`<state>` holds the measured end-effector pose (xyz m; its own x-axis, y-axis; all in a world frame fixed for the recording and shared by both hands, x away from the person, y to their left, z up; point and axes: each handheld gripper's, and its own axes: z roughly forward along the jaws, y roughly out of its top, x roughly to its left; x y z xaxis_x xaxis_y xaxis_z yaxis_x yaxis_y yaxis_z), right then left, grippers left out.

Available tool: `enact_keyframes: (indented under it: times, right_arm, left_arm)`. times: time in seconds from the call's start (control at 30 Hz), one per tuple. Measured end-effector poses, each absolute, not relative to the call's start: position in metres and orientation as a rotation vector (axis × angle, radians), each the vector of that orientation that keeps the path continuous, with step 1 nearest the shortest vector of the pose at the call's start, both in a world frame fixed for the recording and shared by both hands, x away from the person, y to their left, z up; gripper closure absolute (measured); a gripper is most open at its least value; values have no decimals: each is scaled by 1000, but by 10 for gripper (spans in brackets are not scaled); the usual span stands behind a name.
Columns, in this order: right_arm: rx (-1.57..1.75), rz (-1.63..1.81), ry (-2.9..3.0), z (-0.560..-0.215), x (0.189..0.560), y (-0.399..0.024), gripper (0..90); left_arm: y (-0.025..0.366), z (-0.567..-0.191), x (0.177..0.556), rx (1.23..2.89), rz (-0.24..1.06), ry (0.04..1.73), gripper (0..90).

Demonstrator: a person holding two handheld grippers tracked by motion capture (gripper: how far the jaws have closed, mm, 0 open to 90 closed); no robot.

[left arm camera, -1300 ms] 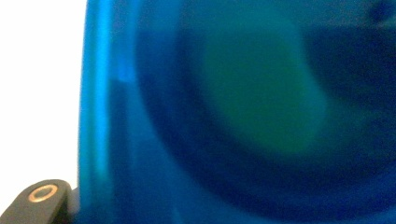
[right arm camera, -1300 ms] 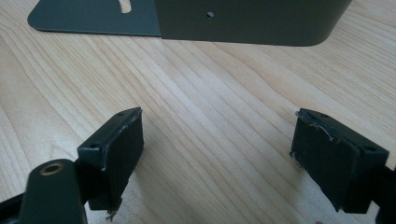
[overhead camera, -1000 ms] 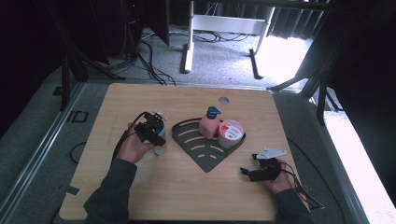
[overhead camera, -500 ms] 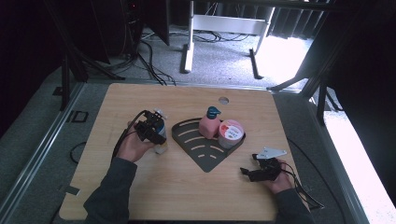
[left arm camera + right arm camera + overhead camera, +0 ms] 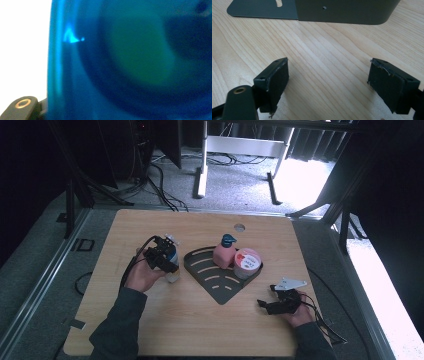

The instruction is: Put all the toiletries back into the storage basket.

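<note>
The left gripper [image 5: 167,262] is squeezing one blue bottle [image 5: 130,65], standing upright beside the dark tray [image 5: 215,282]. The right gripper [image 5: 328,85] is sitting wide open, holding nothing.

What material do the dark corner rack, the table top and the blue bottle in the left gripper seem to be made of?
Corner rack: probably painted sheet metal, matte dark grey, thin with cut slots and a bent wall.
Table top: pale wood or wood veneer, with visible grain.
Blue bottle: likely translucent plastic, glossy, since light glows through it with a bright highlight.
</note>
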<state>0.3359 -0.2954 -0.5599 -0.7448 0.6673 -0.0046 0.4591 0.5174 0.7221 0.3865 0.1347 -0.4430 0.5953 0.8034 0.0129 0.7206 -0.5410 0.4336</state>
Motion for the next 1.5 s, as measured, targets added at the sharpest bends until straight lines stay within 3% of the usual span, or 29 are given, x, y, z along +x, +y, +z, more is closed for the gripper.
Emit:
enact_keyframes:
  times: [1.5]
  right_arm:
    - [946, 1056, 2480, -560, 336, -295, 166]
  left_arm:
    - [121, -423, 396, 2387, 333, 1191, 549]
